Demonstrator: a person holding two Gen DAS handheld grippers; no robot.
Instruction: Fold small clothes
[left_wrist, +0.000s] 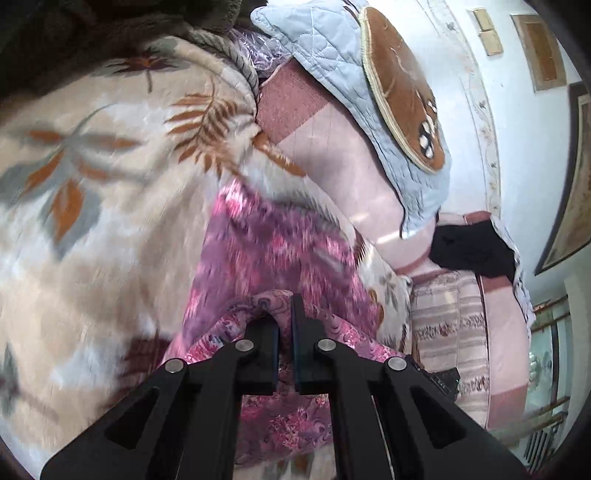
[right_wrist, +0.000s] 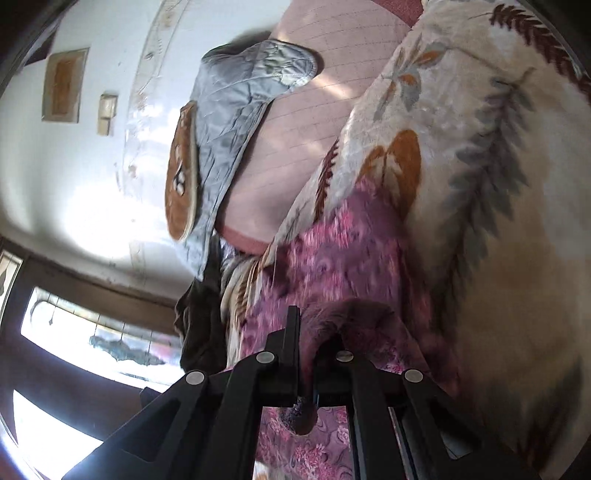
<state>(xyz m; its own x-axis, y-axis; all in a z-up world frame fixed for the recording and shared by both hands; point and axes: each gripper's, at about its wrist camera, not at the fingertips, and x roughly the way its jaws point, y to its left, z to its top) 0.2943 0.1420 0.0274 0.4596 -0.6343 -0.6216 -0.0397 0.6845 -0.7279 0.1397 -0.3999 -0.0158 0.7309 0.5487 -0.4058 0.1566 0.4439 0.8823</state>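
Observation:
A pink and purple patterned garment (left_wrist: 269, 251) lies on a cream blanket with leaf print (left_wrist: 96, 206). My left gripper (left_wrist: 284, 325) is shut on an edge of this garment, and the cloth bunches over its fingertips. In the right wrist view the same garment (right_wrist: 340, 251) spreads ahead on the blanket (right_wrist: 480, 184). My right gripper (right_wrist: 314, 332) is shut on another edge of it, and a fold of cloth drapes over the right finger. Both grippers hold the garment lifted off the blanket.
A light blue quilted pad (left_wrist: 340, 74) with a brown round cushion (left_wrist: 402, 92) leans on a pink bed surface (left_wrist: 332, 155). A dark cloth (left_wrist: 472, 251) lies farther along the bed. A white wall (right_wrist: 74, 177) and a window (right_wrist: 92, 339) are beside it.

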